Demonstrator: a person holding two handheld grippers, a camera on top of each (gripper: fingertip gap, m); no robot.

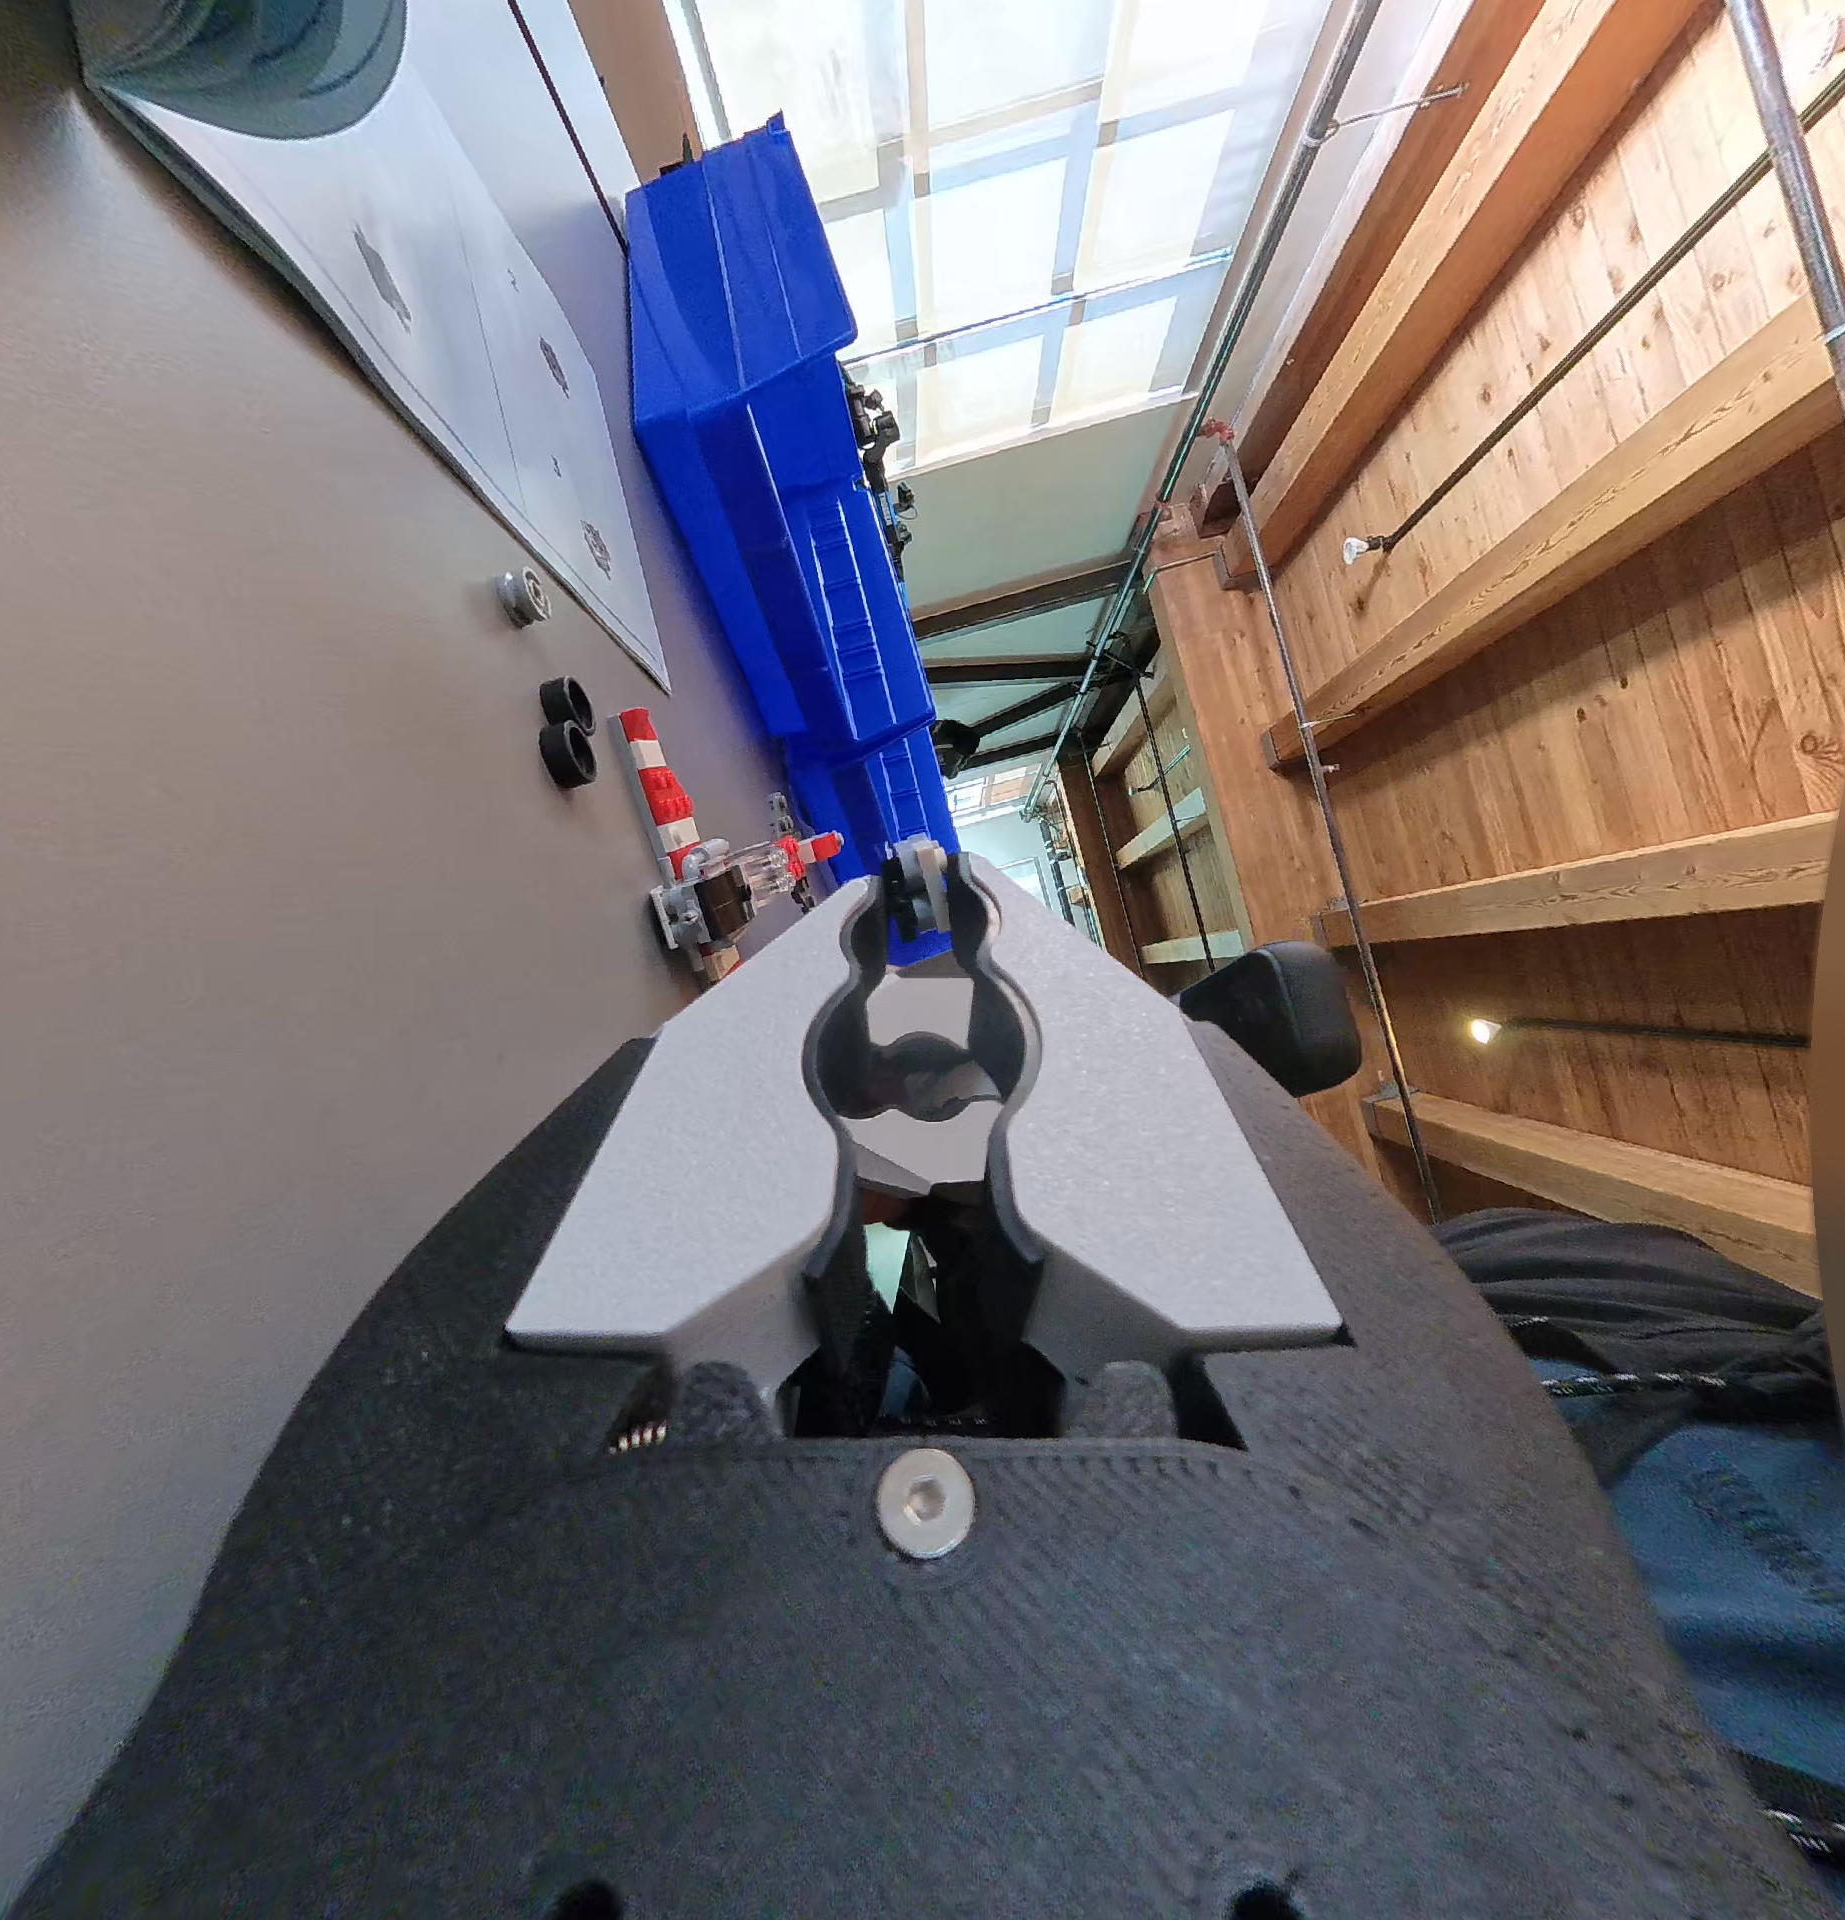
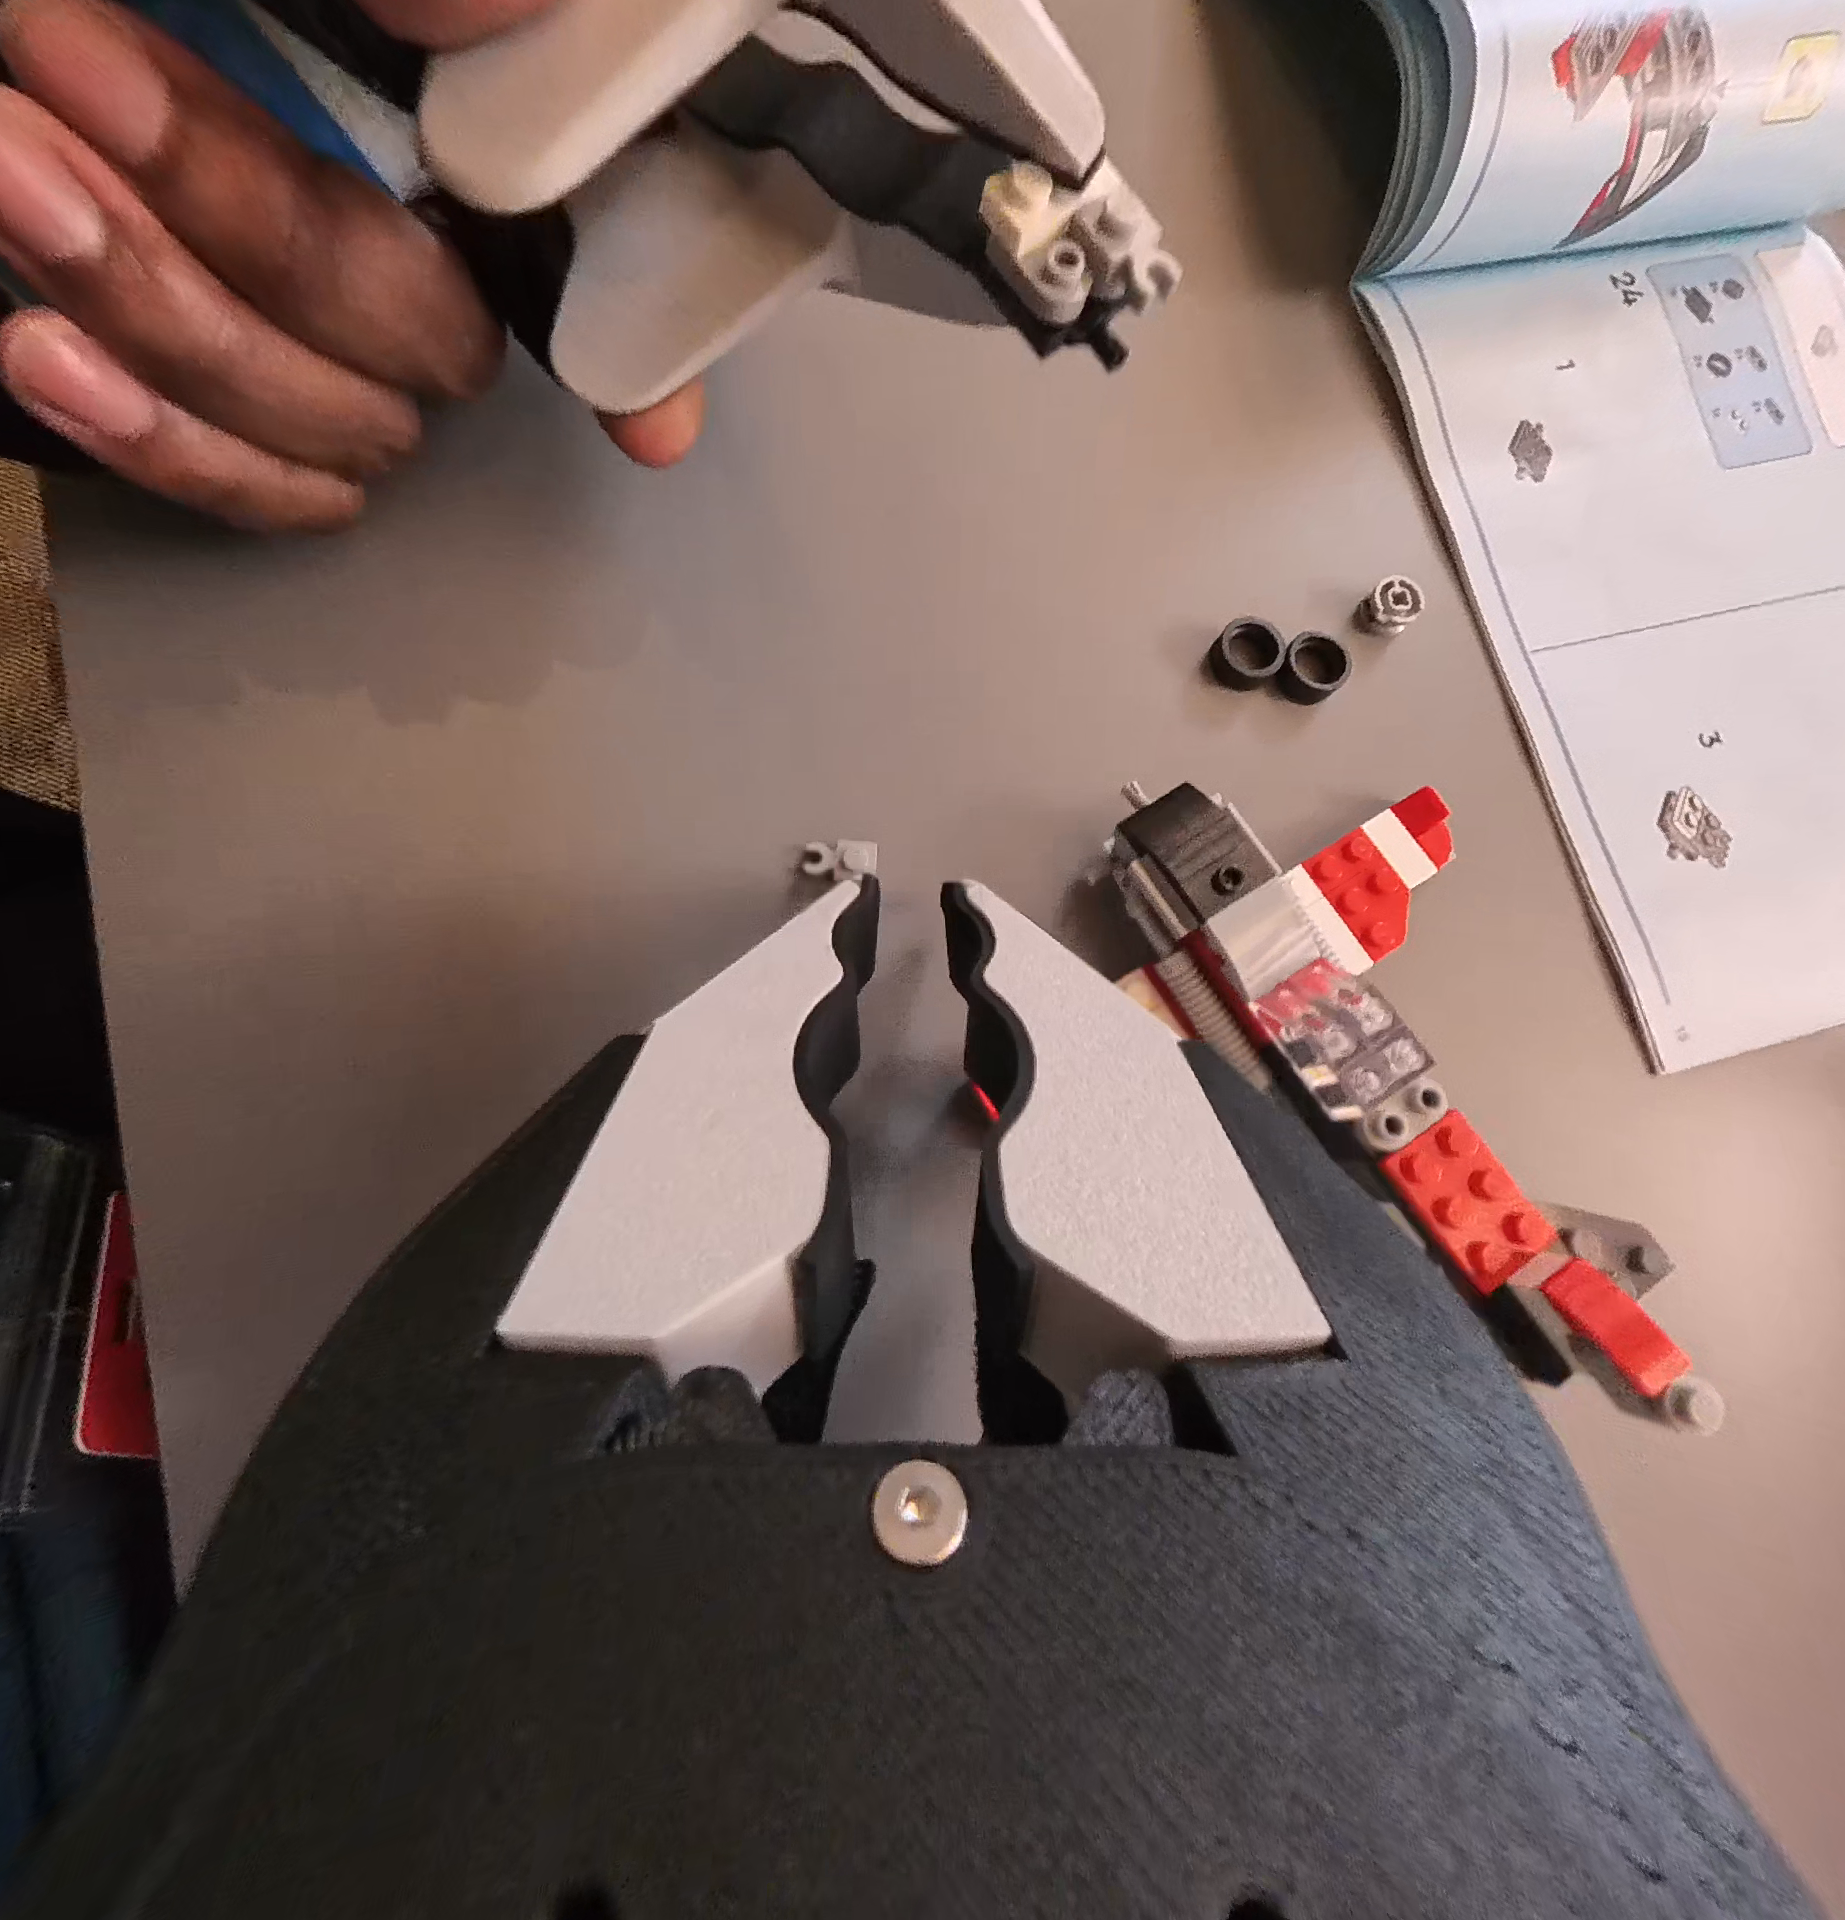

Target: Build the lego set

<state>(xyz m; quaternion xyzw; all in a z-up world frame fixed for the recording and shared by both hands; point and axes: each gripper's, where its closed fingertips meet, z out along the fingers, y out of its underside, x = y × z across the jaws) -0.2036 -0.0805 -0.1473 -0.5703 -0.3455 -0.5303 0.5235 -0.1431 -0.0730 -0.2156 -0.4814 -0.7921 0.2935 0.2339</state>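
My left gripper (image 1: 918,902) is shut on a small grey, white and black lego sub-assembly (image 1: 924,864) and holds it above the table. The right wrist view shows the same gripper (image 2: 1053,234) at the top, held by a hand (image 2: 201,281), with the sub-assembly (image 2: 1115,244) at its tips. My right gripper (image 2: 910,896) is open with a narrow gap, empty, low over the grey table (image 2: 585,644). A tiny grey clip piece (image 2: 840,860) lies just beyond its left fingertip. The red, white and grey model (image 2: 1344,966) lies to its right and also shows in the left wrist view (image 1: 689,842).
Two black tyres (image 2: 1279,657) and a grey wheel hub (image 2: 1391,605) lie beyond the model, near the open instruction booklet (image 2: 1676,540). Blue bins (image 1: 762,457) stand at the table's back. The table's left edge (image 2: 76,790) is close to my right gripper. The grey wheel hub (image 2: 1391,605) is about 10 cm from my left fingertips.
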